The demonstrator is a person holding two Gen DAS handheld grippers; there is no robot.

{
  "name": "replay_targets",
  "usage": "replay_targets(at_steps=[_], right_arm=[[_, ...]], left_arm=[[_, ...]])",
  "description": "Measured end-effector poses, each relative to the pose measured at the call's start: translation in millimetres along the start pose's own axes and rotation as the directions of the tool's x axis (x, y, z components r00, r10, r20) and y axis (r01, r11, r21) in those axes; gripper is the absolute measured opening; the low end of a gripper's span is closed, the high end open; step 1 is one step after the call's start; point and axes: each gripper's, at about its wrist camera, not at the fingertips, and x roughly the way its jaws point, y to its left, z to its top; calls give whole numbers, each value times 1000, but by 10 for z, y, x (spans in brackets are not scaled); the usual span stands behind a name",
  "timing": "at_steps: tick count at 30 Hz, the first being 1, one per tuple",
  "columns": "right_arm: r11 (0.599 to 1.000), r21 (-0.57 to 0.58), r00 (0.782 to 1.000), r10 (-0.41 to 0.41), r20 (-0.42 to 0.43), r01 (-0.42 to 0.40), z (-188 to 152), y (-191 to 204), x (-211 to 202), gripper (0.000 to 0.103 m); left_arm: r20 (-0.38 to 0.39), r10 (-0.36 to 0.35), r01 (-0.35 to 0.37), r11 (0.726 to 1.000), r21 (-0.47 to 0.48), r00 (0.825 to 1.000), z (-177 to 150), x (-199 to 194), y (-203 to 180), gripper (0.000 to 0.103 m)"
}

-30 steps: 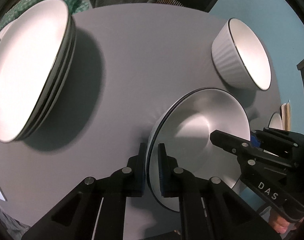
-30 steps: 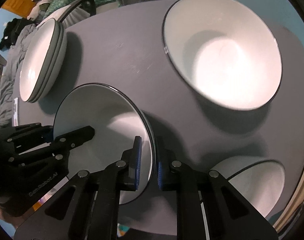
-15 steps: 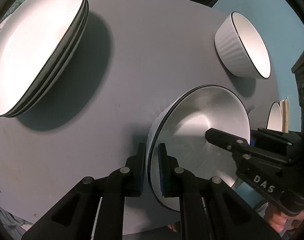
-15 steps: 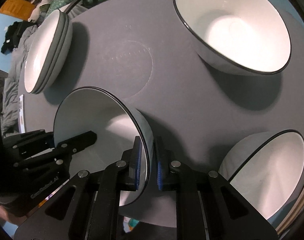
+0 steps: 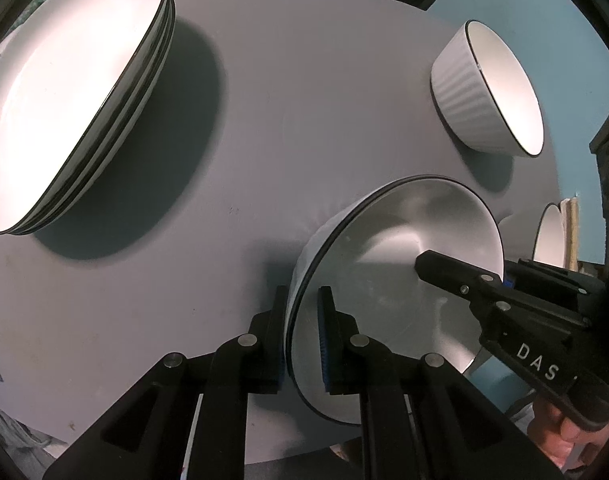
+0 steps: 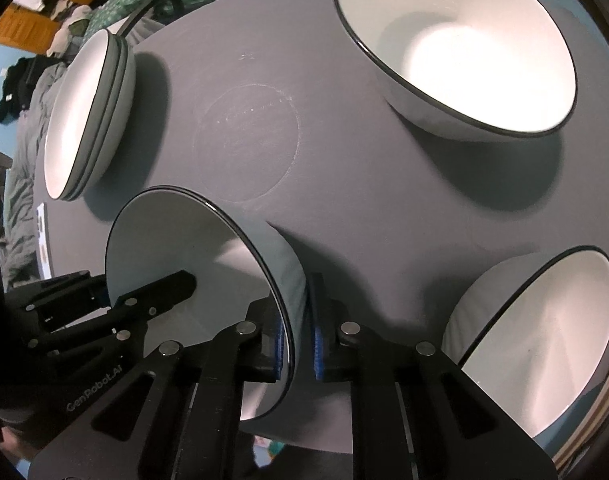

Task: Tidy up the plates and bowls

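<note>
Bowl [image 5: 388, 280], white with dark rim, near table [image 5: 284, 100] edge, pinched on opposite rims by left gripper [image 5: 302, 336] and right gripper [image 6: 300, 332]. Risk: thin-rim grips slip if hands diverge; bowl could tilt and drop onto table.

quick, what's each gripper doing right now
left gripper: closed on the rim of the bowl.
right gripper: closed on the opposite rim of the same bowl.
</note>
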Motion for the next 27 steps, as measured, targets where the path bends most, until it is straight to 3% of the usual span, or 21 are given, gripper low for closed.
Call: replay_targets(at_steps=[4,16,27], right_arm=[[1000,17,1000,10,12,-10,-10,-42,-94,10],[999,33,997,-8,76,5,34,-40,-520,10],[998,41,988,-44,145,39,208,-179,-912,10]], left_arm=[[4,-12,12,1000,0,1000,186,-11,-29,12],[63,-55,52,998,47,996,347,-466,14,11],[139,-77,58,990,130,987,760,-776,-360,12]])
